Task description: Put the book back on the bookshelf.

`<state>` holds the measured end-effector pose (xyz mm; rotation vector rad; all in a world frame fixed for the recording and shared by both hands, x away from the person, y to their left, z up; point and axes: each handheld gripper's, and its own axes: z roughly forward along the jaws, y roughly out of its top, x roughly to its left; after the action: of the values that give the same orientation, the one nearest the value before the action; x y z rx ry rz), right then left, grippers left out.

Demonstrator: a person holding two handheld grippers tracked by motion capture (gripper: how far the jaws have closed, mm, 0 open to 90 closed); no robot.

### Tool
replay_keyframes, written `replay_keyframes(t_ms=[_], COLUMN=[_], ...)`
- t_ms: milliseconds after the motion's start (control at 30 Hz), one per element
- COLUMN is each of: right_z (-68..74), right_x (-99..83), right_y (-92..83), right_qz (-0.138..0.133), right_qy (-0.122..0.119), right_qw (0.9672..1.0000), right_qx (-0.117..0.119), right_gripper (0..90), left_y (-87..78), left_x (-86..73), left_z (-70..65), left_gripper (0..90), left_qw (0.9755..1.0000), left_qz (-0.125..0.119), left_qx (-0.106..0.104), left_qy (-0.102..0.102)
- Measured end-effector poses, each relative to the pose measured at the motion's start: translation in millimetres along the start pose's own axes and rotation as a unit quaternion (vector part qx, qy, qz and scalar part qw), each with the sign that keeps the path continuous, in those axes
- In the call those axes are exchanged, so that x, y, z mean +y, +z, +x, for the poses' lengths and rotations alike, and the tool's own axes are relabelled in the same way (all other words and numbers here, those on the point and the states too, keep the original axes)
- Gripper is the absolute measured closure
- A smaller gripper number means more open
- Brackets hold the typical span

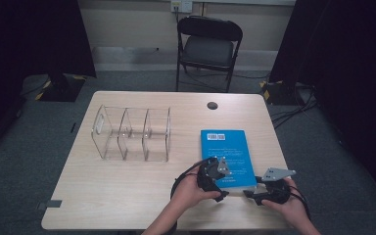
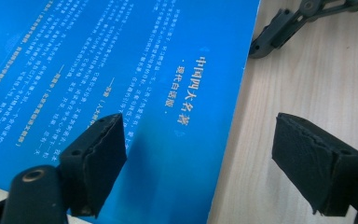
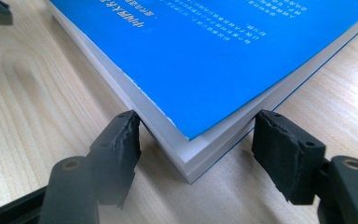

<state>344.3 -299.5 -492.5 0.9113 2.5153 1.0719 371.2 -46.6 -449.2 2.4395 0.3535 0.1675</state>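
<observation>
A blue book lies flat on the wooden table, right of the middle, with white print on its cover. My left gripper hovers over the book's near edge. It is open, one pad above the cover and the other above bare wood. My right gripper is at the book's near right corner. In the right gripper view its two pads straddle that corner of the book, and each rests against one side of it. The corner still sits on the table.
A clear plastic rack with several upright dividers stands on the left half of the table. A small dark round spot marks the far edge. Behind the table stands a black folding chair.
</observation>
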Motion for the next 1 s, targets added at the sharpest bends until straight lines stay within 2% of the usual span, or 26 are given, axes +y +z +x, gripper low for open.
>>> replay_keyframes(t_ms=[233,333,433,633,667,900,933,967,1000], right_z=[0.3,1.2,2.6,1.5,2.1,1.9,2.0,2.1,2.1], right_x=[-2.8,-0.5,1.4,5.3,6.2,9.6,10.1,10.8,11.6], right_y=[0.5,0.1,-0.3,-1.1,-0.3,-3.0,-3.6,-4.1,-4.9], right_qz=[-0.008,0.001,0.004,-0.011,-0.009,-0.020,-0.022,-0.026,-0.028], right_qy=[0.002,0.001,-0.003,0.003,-0.001,0.004,0.004,0.005,0.006], right_qw=[1.0000,1.0000,1.0000,0.9999,0.9999,0.9998,0.9997,0.9996,0.9995], right_qx=[0.001,-0.003,-0.007,-0.003,-0.008,-0.008,-0.007,-0.011,-0.012], right_gripper=[31.0,31.6,32.3,33.1,33.2,33.6,34.3,35.0,35.2], left_y=[3.1,5.6,10.4,14.6,15.8,23.1,24.1,25.8,26.6], left_x=[3.3,3.9,4.6,6.3,7.6,11.1,12.2,13.0,14.2], left_z=[1.9,1.7,1.8,2.3,2.2,0.3,0.5,-1.0,-1.0], left_gripper=[17.1,17.1,17.1,16.1,16.1,15.4,15.3,15.2,14.7], left_qw=[0.9999,1.0000,0.9998,1.0000,0.9999,0.9996,0.9993,0.9994,0.9989], left_qz=[0.008,0.008,0.017,0.008,0.013,0.006,0.008,0.007,0.013], left_qx=[0.003,0.002,0.002,-0.002,0.003,0.016,0.019,0.023,0.026], left_qy=[0.004,0.005,0.011,0.003,0.011,0.021,0.030,0.027,0.037])
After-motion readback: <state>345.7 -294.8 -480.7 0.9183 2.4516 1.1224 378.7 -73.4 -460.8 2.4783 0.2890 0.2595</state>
